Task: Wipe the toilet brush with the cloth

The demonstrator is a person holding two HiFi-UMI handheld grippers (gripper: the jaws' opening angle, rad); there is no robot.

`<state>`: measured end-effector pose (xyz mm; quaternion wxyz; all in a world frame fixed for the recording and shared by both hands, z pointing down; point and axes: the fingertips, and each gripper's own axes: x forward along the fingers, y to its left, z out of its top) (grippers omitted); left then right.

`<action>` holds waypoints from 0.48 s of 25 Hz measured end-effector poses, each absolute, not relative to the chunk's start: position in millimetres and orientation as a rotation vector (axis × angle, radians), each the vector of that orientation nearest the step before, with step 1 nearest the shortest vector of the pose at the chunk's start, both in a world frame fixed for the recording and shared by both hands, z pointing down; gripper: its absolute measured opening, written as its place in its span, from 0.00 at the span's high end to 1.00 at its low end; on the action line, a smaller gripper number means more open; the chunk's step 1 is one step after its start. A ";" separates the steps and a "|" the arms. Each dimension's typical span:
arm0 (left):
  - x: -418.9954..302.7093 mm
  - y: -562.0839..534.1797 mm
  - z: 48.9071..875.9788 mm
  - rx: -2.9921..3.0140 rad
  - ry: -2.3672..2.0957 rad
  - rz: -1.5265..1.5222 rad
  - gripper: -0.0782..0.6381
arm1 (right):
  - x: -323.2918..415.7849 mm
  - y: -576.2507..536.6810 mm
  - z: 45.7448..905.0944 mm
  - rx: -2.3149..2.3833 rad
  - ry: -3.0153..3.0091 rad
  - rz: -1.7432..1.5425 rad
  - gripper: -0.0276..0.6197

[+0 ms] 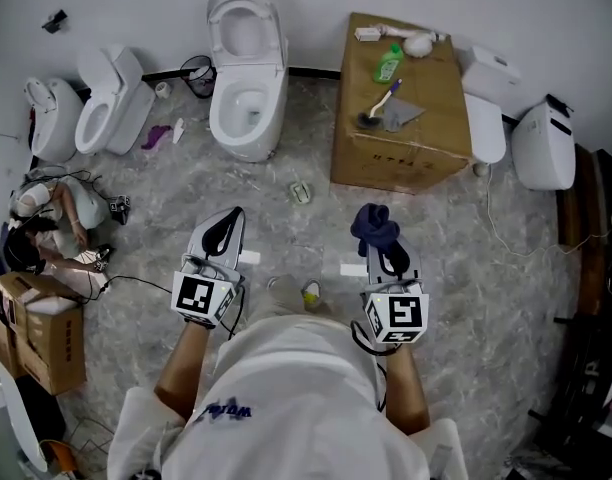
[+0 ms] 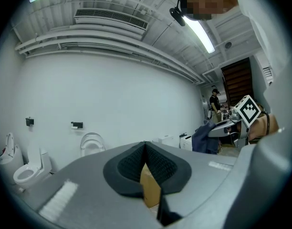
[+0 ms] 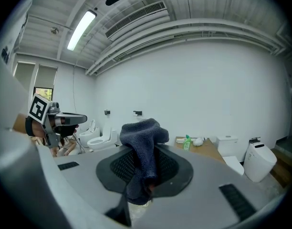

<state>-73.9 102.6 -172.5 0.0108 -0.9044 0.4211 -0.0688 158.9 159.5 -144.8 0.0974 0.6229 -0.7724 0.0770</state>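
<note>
Dark blue cloth point(image 1: 375, 225) hung bunched, clamped in the right gripper point(image 1: 382, 250); left gripper point(image 1: 227, 225) was closed on nothing. Toilet brush point(image 1: 379, 105), dark-headed, lay on cardboard box point(image 1: 386, 163) well ahead, near green bottle point(image 1: 387, 65).

Five toilets point(image 1: 52, 118) point(image 1: 110, 103) point(image 1: 246, 68) point(image 1: 486, 103) point(image 1: 544, 150), two cardboard boxes point(image 1: 396, 160) point(image 1: 48, 350), one bottle point(image 1: 388, 65), one toilet brush point(image 1: 381, 103), one dark cloth point(image 1: 374, 224), two tongs point(image 1: 228, 218) point(image 1: 380, 240)

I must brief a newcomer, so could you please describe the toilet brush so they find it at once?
Find the big cardboard box by the far wall. The toilet brush lies on top of it, beside a green bottle and a grey rag. It alone is long and thin, with a dark head and a yellowish handle.
</note>
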 end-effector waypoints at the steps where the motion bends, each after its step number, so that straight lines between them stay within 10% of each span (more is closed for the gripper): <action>1: -70.0 101.9 -172.7 -2.825 1.303 -0.214 0.89 | 160.4 159.4 -145.9 1.848 -2.284 0.221 0.85; 12: -53.8 96.4 -172.3 -2.835 1.285 -0.210 0.89 | 167.2 145.9 -149.3 1.827 -2.295 0.202 0.85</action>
